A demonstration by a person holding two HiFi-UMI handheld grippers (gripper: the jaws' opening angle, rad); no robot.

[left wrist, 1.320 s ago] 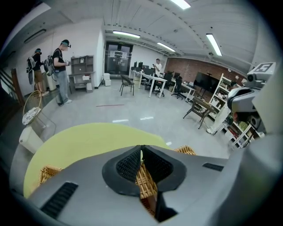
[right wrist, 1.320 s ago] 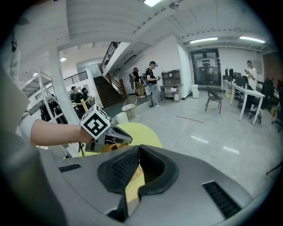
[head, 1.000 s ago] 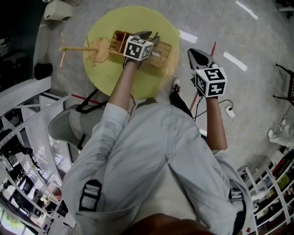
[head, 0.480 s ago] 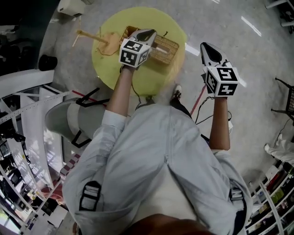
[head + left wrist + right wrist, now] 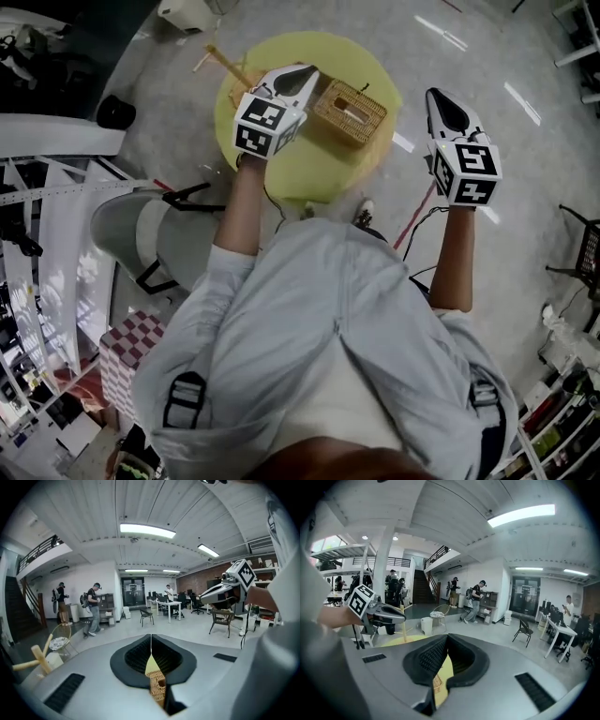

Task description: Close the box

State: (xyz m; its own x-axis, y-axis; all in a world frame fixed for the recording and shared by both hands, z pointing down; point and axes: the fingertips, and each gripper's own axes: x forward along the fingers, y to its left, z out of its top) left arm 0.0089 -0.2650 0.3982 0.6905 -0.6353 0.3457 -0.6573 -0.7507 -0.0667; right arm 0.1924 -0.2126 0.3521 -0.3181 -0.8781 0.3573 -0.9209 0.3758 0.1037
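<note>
– Two grippers on the sheet. Condition of each?

– Item one, my left gripper (image 5: 302, 73): jaws had just been closing and met at the tips, with nothing between them. Item two, my right gripper (image 5: 439, 101): jaws likewise together, empty.

– Location of the box?

– One wicker box (image 5: 350, 112), on the round yellow table (image 5: 309, 169), toward 3 o'clock of the table's centre. Its lid lay flat on top, so I judged it closed and the job as good as done.

– Why were the grippers held where they were?

– The left hung above the table's 9 o'clock side, just beside the box but apart from it. The right hung out past the table's 3 o'clock edge, over the floor, well apart from the box. Both were high off the table and pointed roughly toward 12 o'clock. My reading: neither had anything to hold, so I held them clear of the lid rather than risk knocking it open.

– Other stock?

– One wooden stick piece (image 5: 223, 64), at the table's 10 o'clock edge, partly behind my left gripper. What it was I couldn't tell.

– Brands, labels, writing?

– None legible. Each gripper carried a cube (image 5: 267, 127) of black-and-white square markers, which were patterns, not letters. No print showed on the box or the table.
</note>
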